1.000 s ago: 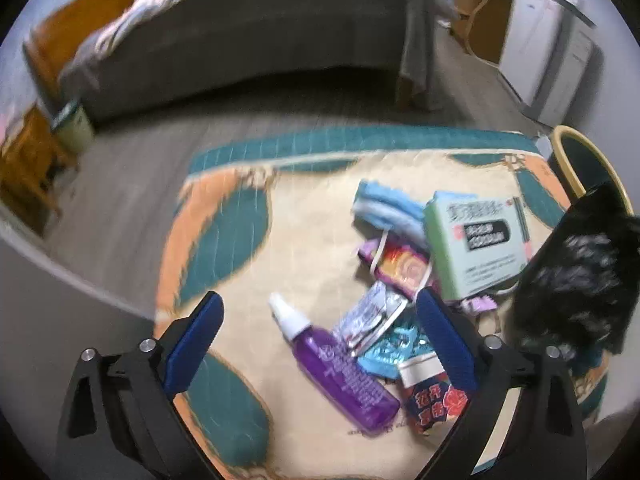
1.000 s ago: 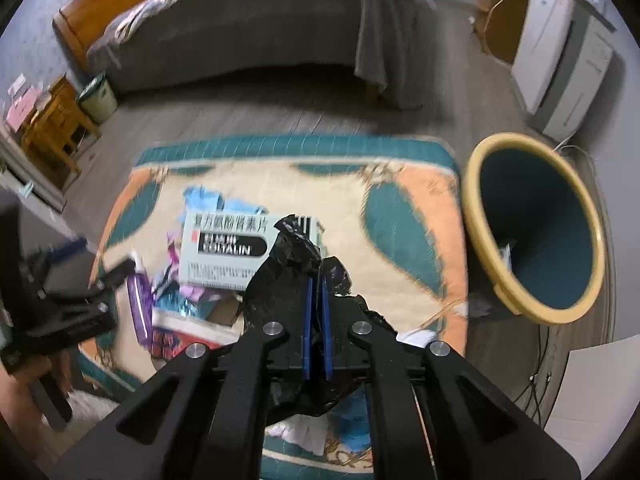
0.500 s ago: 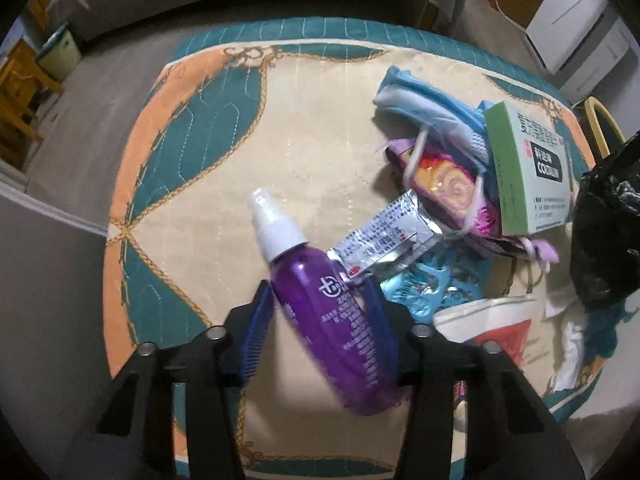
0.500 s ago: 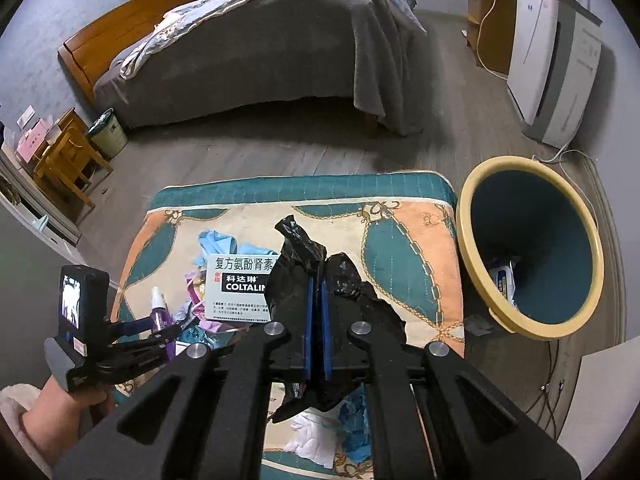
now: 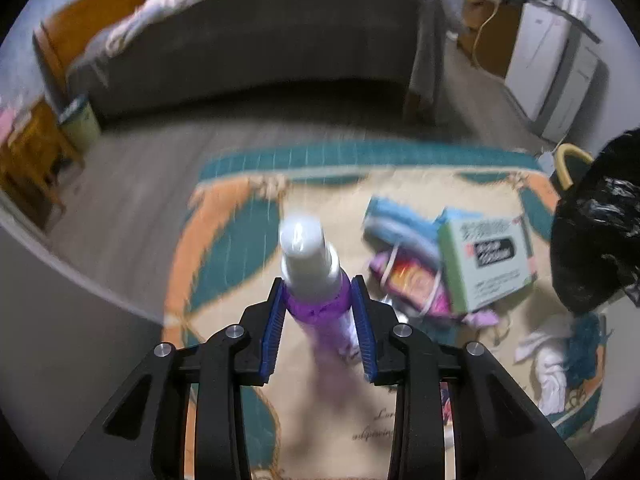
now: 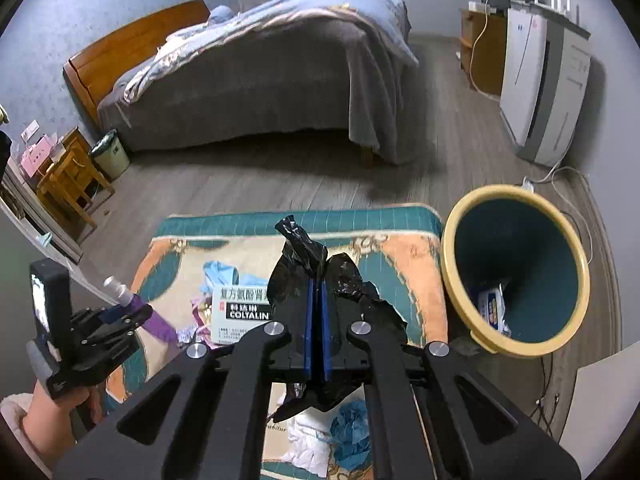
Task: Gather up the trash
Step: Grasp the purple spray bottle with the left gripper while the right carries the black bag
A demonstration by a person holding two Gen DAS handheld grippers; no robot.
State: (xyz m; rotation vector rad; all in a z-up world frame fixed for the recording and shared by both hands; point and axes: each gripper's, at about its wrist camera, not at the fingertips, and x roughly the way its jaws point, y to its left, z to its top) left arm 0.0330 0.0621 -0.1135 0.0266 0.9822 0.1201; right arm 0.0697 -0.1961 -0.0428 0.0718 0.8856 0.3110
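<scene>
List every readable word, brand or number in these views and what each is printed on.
"COLTALIN": black band on the medicine box.
Chinese characters above it: partly hidden by the black plastic bag.
Cursive script on the mat: blurred, not readable.
Purple spray bottle: no readable label.

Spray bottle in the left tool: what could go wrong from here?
1. The left tool pinches the purple spray bottle near its neck only, so the long body hanging below could swing or slip out.
2. The bin sits far to the right, past the right tool and its black bag; a cross-over carry may snag the bag.
</scene>
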